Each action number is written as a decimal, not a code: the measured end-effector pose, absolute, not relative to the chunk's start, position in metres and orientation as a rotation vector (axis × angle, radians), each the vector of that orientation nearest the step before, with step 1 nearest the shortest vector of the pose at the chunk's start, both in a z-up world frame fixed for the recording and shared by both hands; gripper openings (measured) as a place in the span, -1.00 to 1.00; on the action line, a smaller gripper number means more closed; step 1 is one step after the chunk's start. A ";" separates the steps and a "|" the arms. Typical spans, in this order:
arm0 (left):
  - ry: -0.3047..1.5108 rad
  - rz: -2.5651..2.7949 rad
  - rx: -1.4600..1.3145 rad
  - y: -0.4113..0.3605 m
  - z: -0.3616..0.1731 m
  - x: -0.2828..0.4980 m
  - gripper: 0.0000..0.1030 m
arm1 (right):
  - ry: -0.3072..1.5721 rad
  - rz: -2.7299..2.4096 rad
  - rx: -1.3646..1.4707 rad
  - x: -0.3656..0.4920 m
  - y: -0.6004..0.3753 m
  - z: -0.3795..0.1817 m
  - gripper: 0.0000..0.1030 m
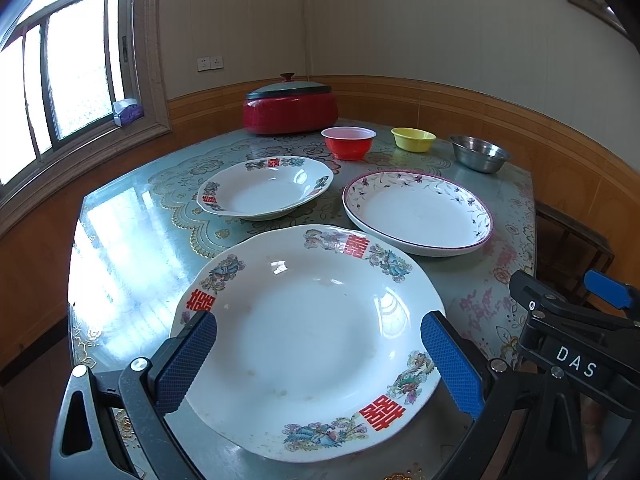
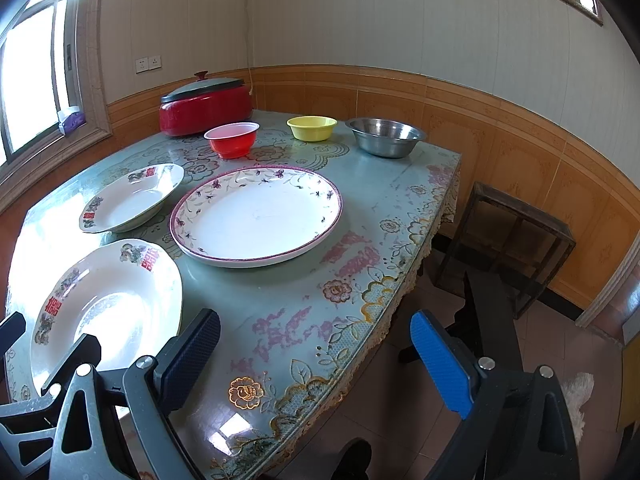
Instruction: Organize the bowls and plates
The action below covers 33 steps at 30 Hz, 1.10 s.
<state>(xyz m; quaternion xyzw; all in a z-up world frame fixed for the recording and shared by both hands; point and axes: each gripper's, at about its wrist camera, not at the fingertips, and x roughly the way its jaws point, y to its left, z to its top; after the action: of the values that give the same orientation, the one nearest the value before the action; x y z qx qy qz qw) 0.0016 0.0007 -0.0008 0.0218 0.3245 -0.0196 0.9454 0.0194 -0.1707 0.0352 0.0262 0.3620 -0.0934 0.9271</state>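
Both tongs gaping, empty: left tongs [image 1: 318,354] over big plate [image 1: 308,340]; right tongs [image 2: 316,354] beside.

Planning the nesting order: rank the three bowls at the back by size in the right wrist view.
1. steel bowl, widest rim.
2. red bowl and yellow bowl look about alike; the red one sits slightly nearer the camera, so no ranking between them.
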 end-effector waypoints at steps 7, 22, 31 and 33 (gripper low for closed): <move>0.661 -0.034 0.045 -0.001 -0.001 0.001 0.99 | 0.745 -0.185 0.052 0.019 -0.171 0.035 0.90; 0.660 -0.042 0.054 -0.006 -0.001 -0.003 0.99 | 0.749 -0.181 0.066 0.017 -0.177 0.034 0.90; 0.670 -0.054 0.051 -0.011 -0.001 -0.003 0.99 | 0.768 -0.154 0.084 0.017 -0.183 0.031 0.90; 0.678 -0.062 0.049 -0.013 -0.002 -0.002 0.99 | 0.779 -0.139 0.097 0.019 -0.186 0.029 0.90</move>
<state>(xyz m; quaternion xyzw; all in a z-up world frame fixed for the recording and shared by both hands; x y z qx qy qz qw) -0.0017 -0.0134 -0.0020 0.0240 0.3323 -0.0304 0.9424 0.0186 -0.1861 0.0292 0.0472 0.3790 -0.0677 0.9217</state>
